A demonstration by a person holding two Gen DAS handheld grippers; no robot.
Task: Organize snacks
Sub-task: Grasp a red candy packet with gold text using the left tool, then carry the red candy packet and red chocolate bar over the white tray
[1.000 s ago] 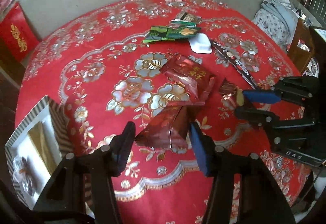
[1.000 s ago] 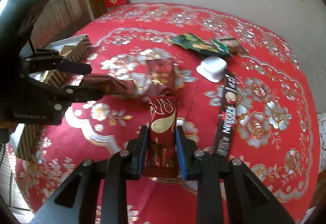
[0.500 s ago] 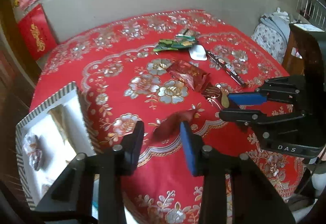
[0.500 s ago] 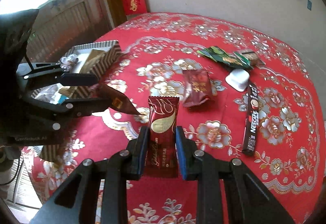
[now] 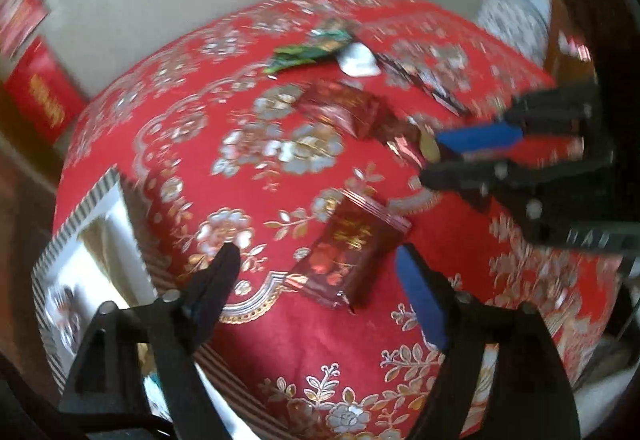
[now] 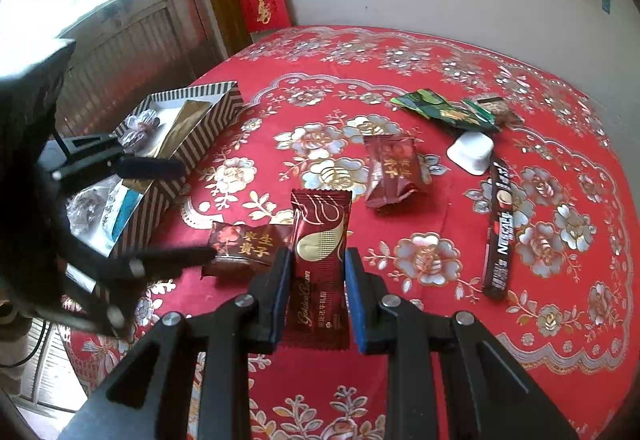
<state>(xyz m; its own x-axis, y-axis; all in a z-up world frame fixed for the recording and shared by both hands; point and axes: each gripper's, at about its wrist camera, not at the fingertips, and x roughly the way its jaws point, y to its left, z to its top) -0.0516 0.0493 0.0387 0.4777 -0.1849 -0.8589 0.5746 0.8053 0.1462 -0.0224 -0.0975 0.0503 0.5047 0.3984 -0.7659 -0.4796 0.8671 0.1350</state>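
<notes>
Near the worktop's point(image 6: 460, 320) near edge, a light, crinkly red packet point(image 5: 348, 252) is lying loose between the opening left claw point(image 5: 316, 272); the right claw point(image 6: 318, 292) is pinching a slippery chocolate bar point(image 6: 318, 260) mid-length.

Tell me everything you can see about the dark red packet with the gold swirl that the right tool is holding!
The dark red shiny wrapper with a gold swirl is a long flat foil-like snack packet with a zigzag top edge, gold lines and gold script lettering lower down. It stands upright, lifted above the red flowered tablecloth, pinched at its sides between the blue pads of the right tool. It looks sealed and unopened. Nothing else touches it; a dark red packet with gold characters lies behind it to the left.
</notes>
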